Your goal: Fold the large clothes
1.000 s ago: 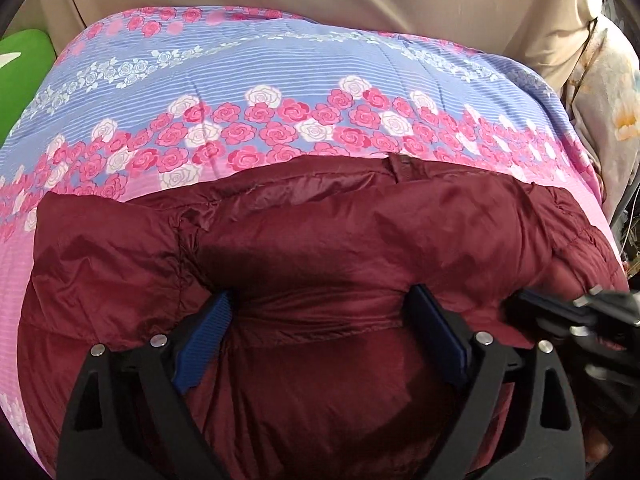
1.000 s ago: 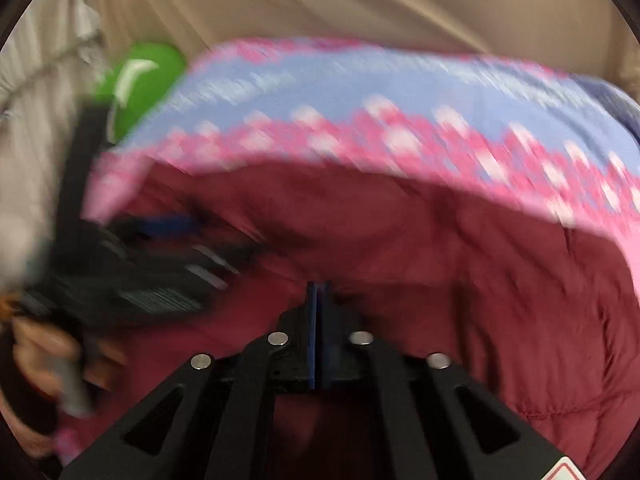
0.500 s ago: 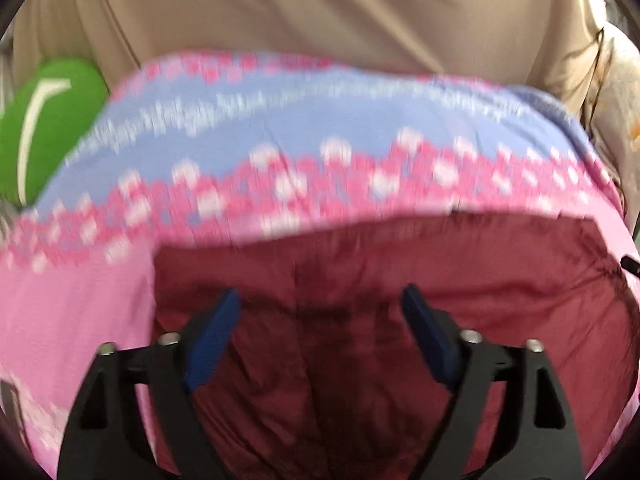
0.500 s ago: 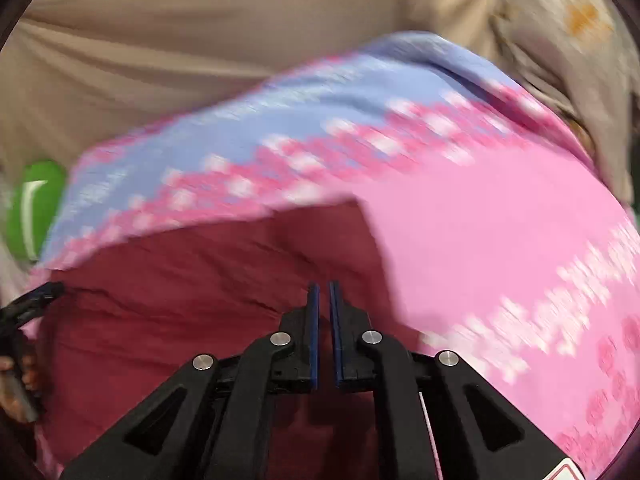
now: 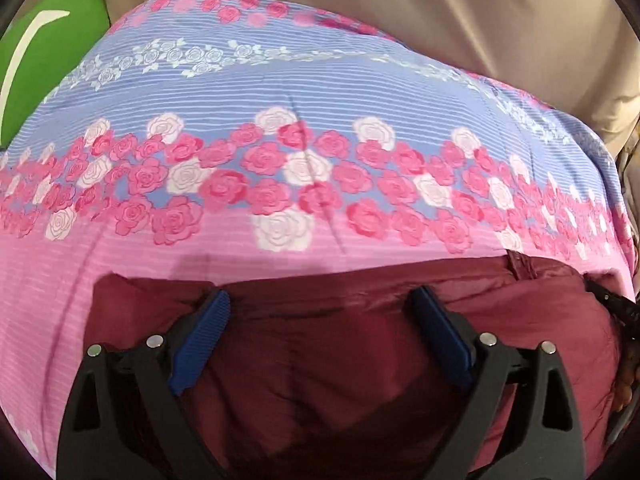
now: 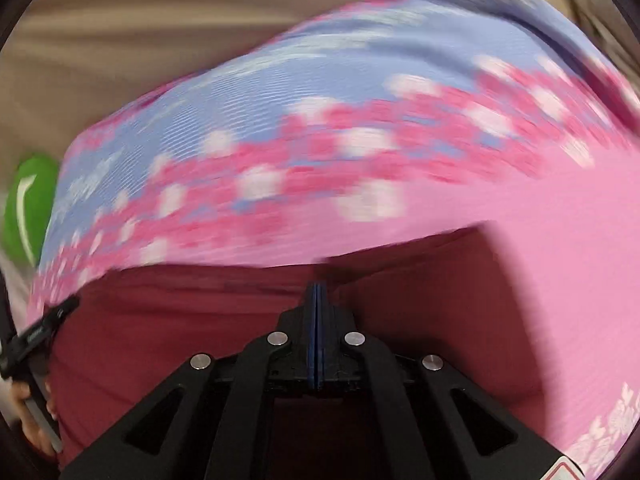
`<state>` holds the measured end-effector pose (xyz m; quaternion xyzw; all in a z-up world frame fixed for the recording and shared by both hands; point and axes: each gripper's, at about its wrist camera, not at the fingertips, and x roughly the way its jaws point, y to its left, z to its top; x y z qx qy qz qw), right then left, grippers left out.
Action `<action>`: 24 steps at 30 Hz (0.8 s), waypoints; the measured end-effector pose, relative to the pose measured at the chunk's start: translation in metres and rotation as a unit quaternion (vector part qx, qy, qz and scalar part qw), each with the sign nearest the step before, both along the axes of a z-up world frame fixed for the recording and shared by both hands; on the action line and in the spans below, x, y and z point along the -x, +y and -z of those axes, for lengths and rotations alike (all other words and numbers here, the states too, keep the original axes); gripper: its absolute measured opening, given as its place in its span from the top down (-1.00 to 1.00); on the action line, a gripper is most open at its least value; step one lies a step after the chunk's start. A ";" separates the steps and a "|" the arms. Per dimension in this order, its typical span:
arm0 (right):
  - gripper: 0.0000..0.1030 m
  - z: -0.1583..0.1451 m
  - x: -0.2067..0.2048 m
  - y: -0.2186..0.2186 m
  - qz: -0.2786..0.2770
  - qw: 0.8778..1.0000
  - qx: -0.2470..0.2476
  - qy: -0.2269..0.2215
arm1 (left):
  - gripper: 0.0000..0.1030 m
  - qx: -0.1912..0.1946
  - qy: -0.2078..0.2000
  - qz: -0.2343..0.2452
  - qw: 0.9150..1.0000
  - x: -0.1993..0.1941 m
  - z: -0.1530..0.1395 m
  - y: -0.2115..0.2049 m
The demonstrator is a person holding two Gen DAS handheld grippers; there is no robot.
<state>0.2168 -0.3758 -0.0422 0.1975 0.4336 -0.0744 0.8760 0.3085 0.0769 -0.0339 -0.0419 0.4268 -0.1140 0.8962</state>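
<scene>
Evidently folding is partway: the maroon jacket (image 5: 340,360) lies bundled on the floral bed cover (image 5: 300,100); left gripper (image 5: 320,320) spread above it, right gripper (image 6: 317,300) clenched, empty.

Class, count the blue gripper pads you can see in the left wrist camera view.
2: one pad at lower left and one pad at lower right, spread apart over the maroon jacket.

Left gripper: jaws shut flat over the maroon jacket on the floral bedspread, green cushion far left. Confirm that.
Not quite. The left wrist view shows the left gripper with its jaws spread wide over the maroon jacket. The floral bedspread and green cushion are as stated.
</scene>
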 end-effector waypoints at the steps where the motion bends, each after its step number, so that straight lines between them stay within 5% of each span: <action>1: 1.00 0.003 0.009 -0.019 0.020 1.000 -0.009 -0.003 | -0.75 -0.002 -0.003 -0.005 1.000 0.001 0.000 0.003; 6: 0.99 -0.017 0.050 -0.045 0.089 0.993 0.073 -0.008 | -0.73 -0.033 -0.022 -0.040 0.998 0.011 -0.012 0.015; 7: 0.83 -0.029 0.061 -0.035 0.090 0.992 0.091 -0.021 | -0.73 -0.026 -0.027 -0.039 0.999 0.024 -0.023 0.021; 12: 0.79 -0.080 0.113 0.048 -0.029 0.990 0.073 -0.114 | -0.84 0.017 -0.041 -0.007 0.999 0.102 -0.060 0.025; 16: 0.86 -0.054 0.137 0.132 -0.123 0.986 0.059 -0.101 | -0.86 0.003 -0.037 0.030 0.999 0.160 -0.045 0.000; 18: 0.94 -0.028 0.145 0.148 -0.130 0.984 0.100 -0.072 | -0.86 -0.025 -0.023 0.030 0.999 0.171 -0.025 -0.002; 21: 1.00 -0.012 0.168 0.117 -0.094 0.989 0.099 -0.061 | -0.87 -0.039 -0.017 0.008 0.999 0.186 -0.005 0.025; 24: 1.00 -0.014 0.196 0.074 -0.035 0.993 0.099 -0.050 | -0.88 -0.096 -0.027 -0.032 0.994 0.200 -0.002 0.048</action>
